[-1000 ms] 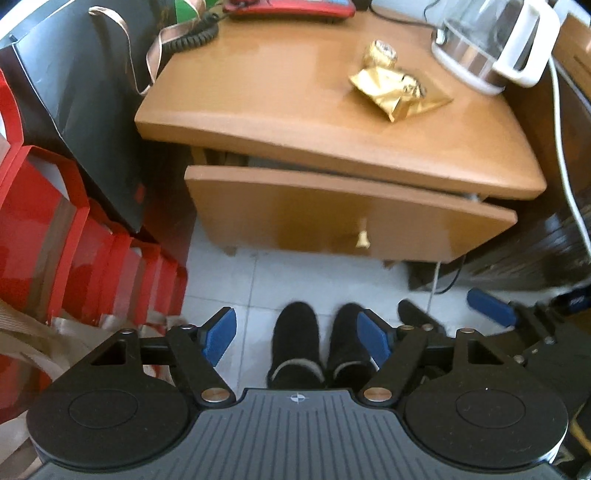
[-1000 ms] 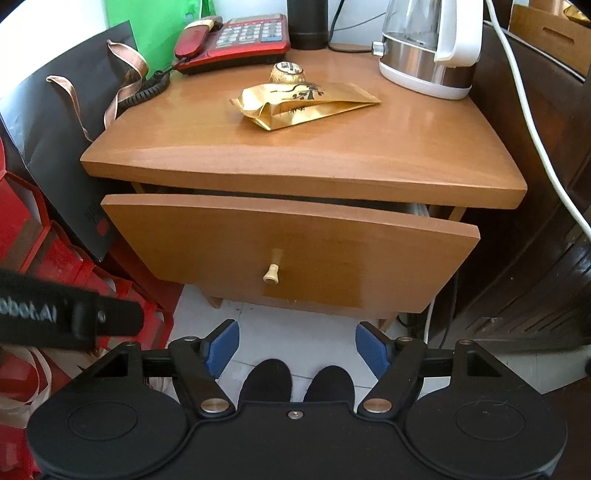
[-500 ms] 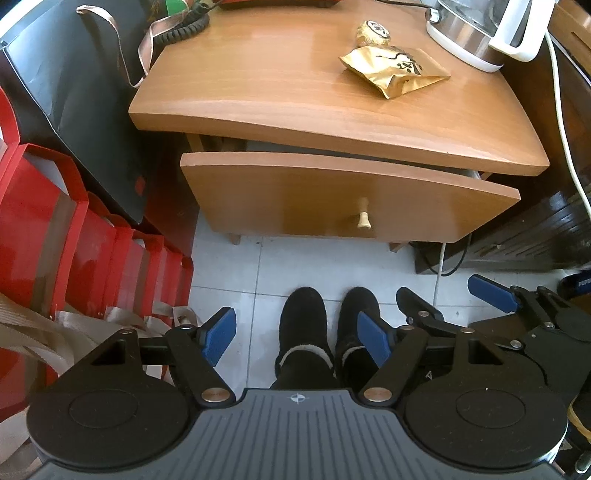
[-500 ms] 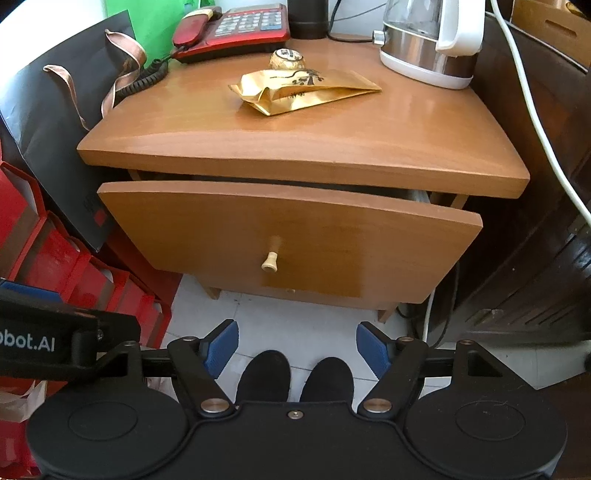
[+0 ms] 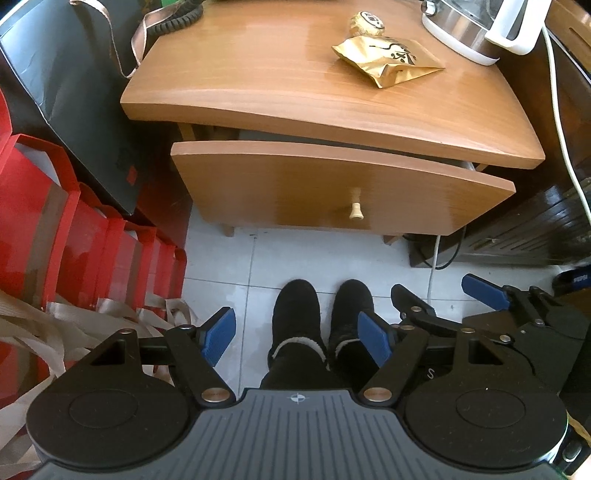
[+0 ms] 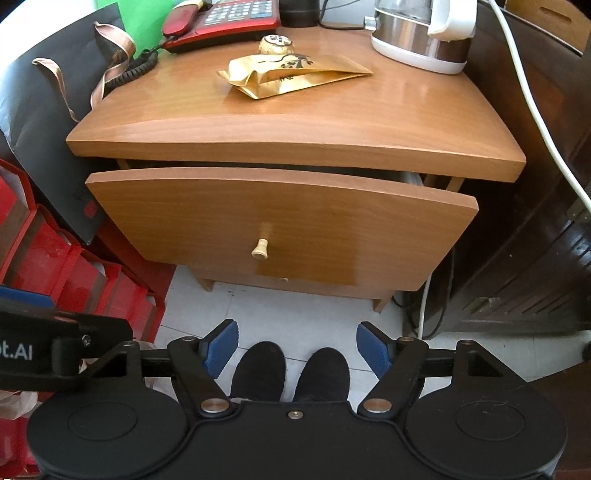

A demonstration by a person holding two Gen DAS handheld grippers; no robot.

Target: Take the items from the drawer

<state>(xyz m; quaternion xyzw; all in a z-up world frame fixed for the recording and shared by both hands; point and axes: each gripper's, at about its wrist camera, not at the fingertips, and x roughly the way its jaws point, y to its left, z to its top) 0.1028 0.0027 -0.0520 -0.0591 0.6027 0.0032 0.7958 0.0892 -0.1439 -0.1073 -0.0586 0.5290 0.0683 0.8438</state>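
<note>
A wooden nightstand's drawer (image 5: 332, 192) (image 6: 280, 225) stands pulled out a little, with a pale knob (image 5: 355, 213) (image 6: 260, 252) on its front. Its inside is hidden by the front panel and the tabletop. A gold foil pouch (image 5: 388, 61) (image 6: 291, 74) and a gold-wrapped ball (image 5: 367, 23) (image 6: 276, 44) lie on the tabletop. My left gripper (image 5: 297, 334) is open and empty, low in front of the drawer. My right gripper (image 6: 297, 345) is open and empty too; it also shows in the left wrist view (image 5: 443, 295).
An electric kettle (image 6: 421, 33) with a white cord (image 6: 532, 103) and a red telephone (image 6: 225, 22) stand at the back of the tabletop. Red gift bags (image 5: 55, 229) and a black bag (image 5: 62, 81) line the left. A dark cabinet (image 6: 535, 221) stands right. My feet (image 5: 321, 321) are on the tiled floor.
Both grippers have pulled back and risen a little, so the nightstand sits lower in view. Both stay open and the drawer stays as far out as before.
</note>
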